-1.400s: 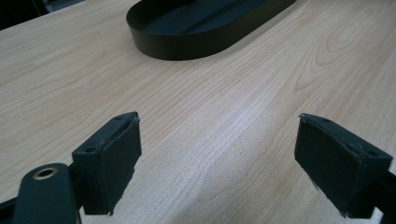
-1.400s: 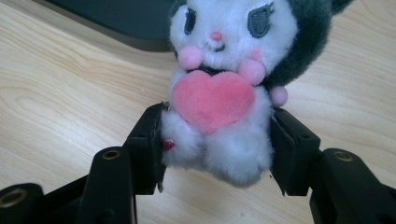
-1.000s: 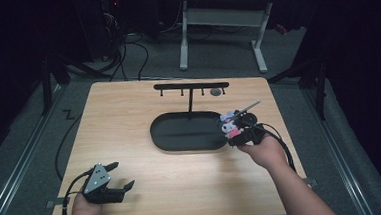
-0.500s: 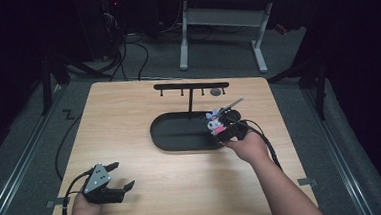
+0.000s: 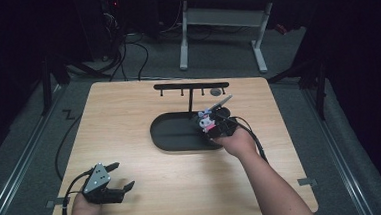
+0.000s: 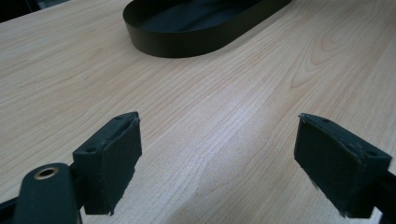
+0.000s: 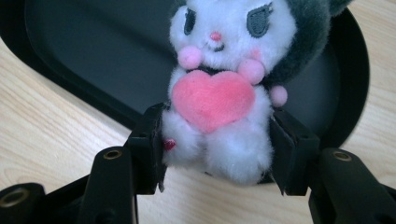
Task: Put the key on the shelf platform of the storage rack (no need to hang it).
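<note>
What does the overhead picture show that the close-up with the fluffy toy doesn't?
High view alone: the whole table, a black rack behind the tray, the left claw open near the front edge, both forearms, and the floor with a desk frame beyond. Right gripper view alone: the toy's face, pink heart and the jaws pressing its sides. Both share the toy in the right claw, over the tray.

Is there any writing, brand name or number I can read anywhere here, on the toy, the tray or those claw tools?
None can be read.
The plush toy bears a plain pink heart, no letters.
The black tray, the hook stand and both grippers show no labels.
</note>
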### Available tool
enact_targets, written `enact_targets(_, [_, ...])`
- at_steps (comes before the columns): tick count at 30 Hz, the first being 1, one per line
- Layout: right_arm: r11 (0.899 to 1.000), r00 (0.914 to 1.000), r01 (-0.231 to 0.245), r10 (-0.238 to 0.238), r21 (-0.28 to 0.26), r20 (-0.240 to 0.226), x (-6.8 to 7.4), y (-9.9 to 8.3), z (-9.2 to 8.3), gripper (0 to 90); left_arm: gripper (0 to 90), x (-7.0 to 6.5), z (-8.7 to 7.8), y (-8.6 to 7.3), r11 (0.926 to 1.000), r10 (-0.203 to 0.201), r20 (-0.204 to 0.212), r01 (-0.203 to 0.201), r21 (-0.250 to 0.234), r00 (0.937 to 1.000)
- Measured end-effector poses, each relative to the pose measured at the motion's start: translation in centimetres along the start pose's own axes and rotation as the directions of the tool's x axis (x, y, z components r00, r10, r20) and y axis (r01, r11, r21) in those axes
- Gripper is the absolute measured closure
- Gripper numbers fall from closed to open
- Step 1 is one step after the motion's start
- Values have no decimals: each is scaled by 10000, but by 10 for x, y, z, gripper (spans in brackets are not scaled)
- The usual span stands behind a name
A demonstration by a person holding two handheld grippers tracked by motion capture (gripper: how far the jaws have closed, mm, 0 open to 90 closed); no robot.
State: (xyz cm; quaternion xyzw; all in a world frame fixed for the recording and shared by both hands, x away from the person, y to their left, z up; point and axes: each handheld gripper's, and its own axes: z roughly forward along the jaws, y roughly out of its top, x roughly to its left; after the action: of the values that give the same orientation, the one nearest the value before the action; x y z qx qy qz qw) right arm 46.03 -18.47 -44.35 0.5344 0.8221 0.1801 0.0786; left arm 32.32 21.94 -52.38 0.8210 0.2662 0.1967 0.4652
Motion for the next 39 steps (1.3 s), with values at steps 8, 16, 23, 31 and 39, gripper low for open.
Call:
enact_targets(8, [10000, 10000, 11, -11, -30, -12, 0, 8, 9, 455, 157, 1, -1, 0, 10000, -52, -13, 52, -12, 10000])
enact_targets(16, [10000, 10000, -46, 46, -54, -75, 2, 12, 20, 454, 156, 1, -1, 0, 10000, -55, -43, 55, -18, 10000])
enact_targets(23, [9989, 9995, 187, -197, -437, -235, 9, 18, 11, 454, 156, 1, 0, -1, 10000, -64, -56, 64, 10, 10000])
enact_targets(31, [9995, 9994, 264, -260, 157, -228, 8, 12, 26, 453, 156, 0, 0, 0, 10000, 12, -6, -12, 27, 10000])
enact_targets(39, [9983, 9994, 299, -289, 507, -210, 4, 2, 32, 447, 156, -1, 1, 0, 10000, 8, 4, -8, 61, 10000])
